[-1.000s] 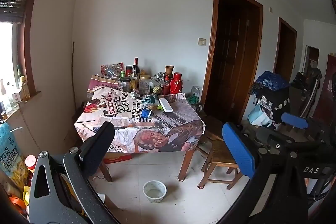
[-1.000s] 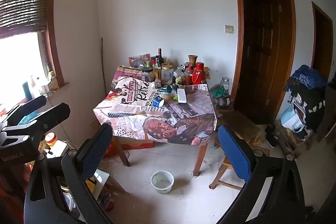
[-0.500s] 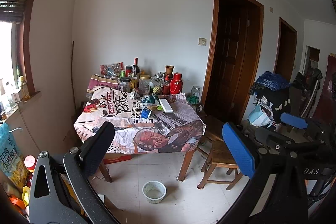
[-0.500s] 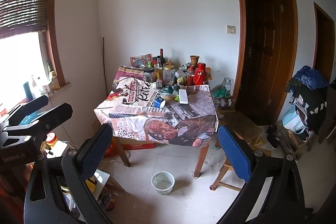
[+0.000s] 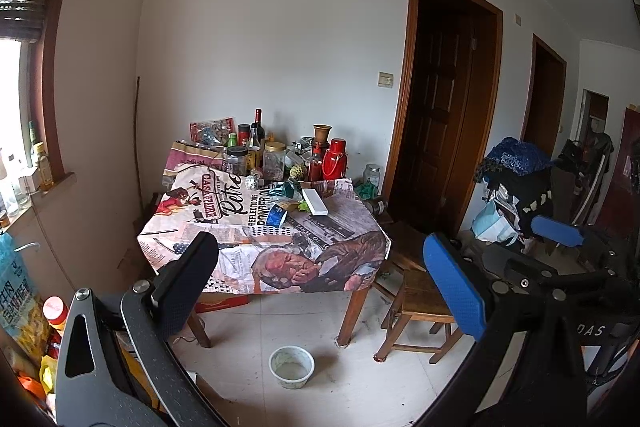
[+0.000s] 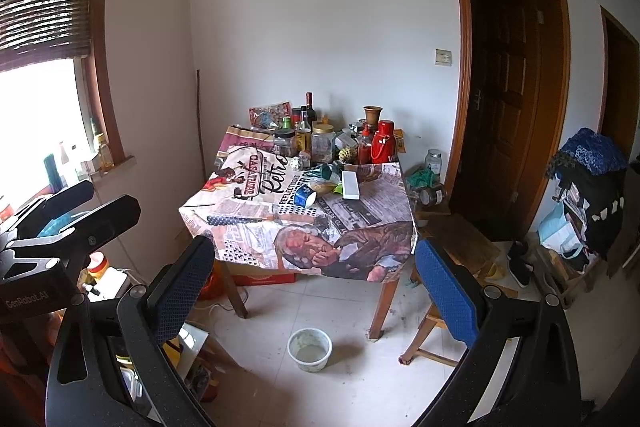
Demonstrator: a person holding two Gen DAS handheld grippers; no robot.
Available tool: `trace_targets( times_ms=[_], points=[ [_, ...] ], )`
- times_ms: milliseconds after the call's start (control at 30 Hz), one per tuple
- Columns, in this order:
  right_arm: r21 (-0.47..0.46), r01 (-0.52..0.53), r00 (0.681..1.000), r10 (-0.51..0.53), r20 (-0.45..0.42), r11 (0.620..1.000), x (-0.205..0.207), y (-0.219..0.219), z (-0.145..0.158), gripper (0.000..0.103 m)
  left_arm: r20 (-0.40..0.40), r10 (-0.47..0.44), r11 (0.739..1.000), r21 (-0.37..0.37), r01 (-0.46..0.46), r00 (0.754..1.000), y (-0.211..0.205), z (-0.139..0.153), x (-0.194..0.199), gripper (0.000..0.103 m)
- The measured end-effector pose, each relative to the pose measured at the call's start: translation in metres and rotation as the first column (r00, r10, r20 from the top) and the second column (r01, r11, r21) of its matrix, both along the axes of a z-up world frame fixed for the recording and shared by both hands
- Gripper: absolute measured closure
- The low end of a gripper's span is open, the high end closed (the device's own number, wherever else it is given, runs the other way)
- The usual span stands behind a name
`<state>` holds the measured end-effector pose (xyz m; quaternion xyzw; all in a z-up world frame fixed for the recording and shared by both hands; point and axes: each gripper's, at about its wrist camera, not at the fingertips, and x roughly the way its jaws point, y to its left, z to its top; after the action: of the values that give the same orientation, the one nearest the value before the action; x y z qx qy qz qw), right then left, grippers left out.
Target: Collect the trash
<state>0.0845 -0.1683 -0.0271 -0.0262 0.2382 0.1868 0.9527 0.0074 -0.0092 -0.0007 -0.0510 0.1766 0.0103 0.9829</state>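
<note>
Two hand-held grippers were present, both with jaws spread wide and nothing between them. The left gripper (image 5: 320, 287) and the right gripper (image 6: 312, 287) were carried side by side, well back from the table (image 6: 384, 303), and both pointed at it, which I judged to be an approach posture with the jaws parted ready for a first pick. The trash lay on the newspaper-print tablecloth (image 5: 224, 227), near the middle of the top: a tipped blue cup (image 5: 277, 215), crumpled green and yellow wrappers (image 5: 289, 191), and just beside them a long white box (image 5: 315, 202). Whether the box counted as trash could not be determined. Bottles and jars, with a red flask (image 5: 335, 159), stood crowded along the wall edge, evidently stored clear of the working area. A white bowl (image 6: 310, 343) sat on the floor tiles beside a table leg; its purpose was unclear. No bin was identified in either view, so collection appeared not yet begun
</note>
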Motion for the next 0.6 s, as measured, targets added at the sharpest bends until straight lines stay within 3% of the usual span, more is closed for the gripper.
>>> trace_targets(
  times_ms=[600],
  points=[
    [0.001, 0.004, 1.0, -0.004, -0.006, 1.0, 0.0088, 0.0025, -0.0032, 0.003, -0.011, -0.008, 1.0, 0.004, 0.008, 1.0, -0.0025, -0.0036, 0.0088, 0.0]
  ],
)
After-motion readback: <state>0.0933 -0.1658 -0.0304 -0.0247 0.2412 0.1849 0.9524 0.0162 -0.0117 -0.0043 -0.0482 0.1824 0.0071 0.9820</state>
